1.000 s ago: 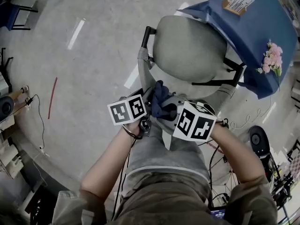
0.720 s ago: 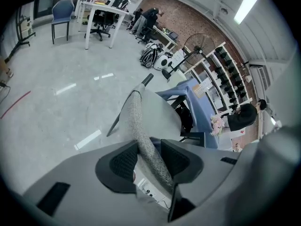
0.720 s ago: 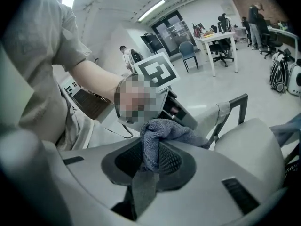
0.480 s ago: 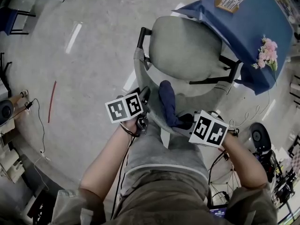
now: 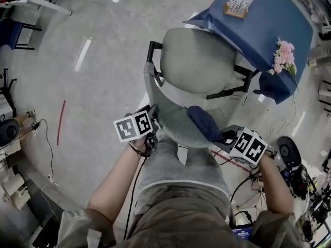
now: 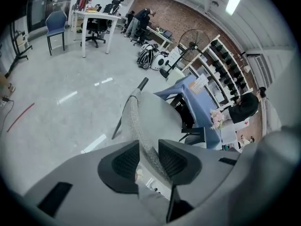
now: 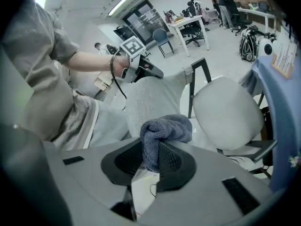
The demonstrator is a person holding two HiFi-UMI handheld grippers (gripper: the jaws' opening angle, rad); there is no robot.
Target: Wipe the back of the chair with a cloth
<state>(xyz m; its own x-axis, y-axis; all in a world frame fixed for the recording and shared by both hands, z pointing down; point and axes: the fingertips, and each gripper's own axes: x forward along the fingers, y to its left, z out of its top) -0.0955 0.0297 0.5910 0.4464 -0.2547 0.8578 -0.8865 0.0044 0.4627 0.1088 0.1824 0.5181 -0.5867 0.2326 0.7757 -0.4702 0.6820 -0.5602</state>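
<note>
There is one chair, its grey seat [image 5: 201, 61] facing a blue-draped tabletop [image 5: 269, 19], and the person stands behind its backrest [image 5: 173, 124], which the head view shows edge-on as a curved band running left to right between the two tools. The left tool [image 6: 148, 159] straddles the left end of that top edge. Its jaws have just been closing, and the padded rim now fills the gap between them and looks pinched, so I judge it to be steadying the chair. The right tool [image 7: 149, 159] has its jaws clamped together on the single dark blue cloth [image 7: 162, 133]. A bunched fold stands out beyond the pads and rests on the right part of the backrest's top, close to the right corner. From the right tool the cloth lies ahead and slightly left, towards the seat, and the backrest's long axis stretches from there towards the left tool. The right hand is the one at the cloth, and the left is well along the rim from it. Any coming wipe would probably follow that axis or drop down the rear face, which hangs below the rim nearest the person's legs. Count: one chair, one cloth, two tools.
</note>
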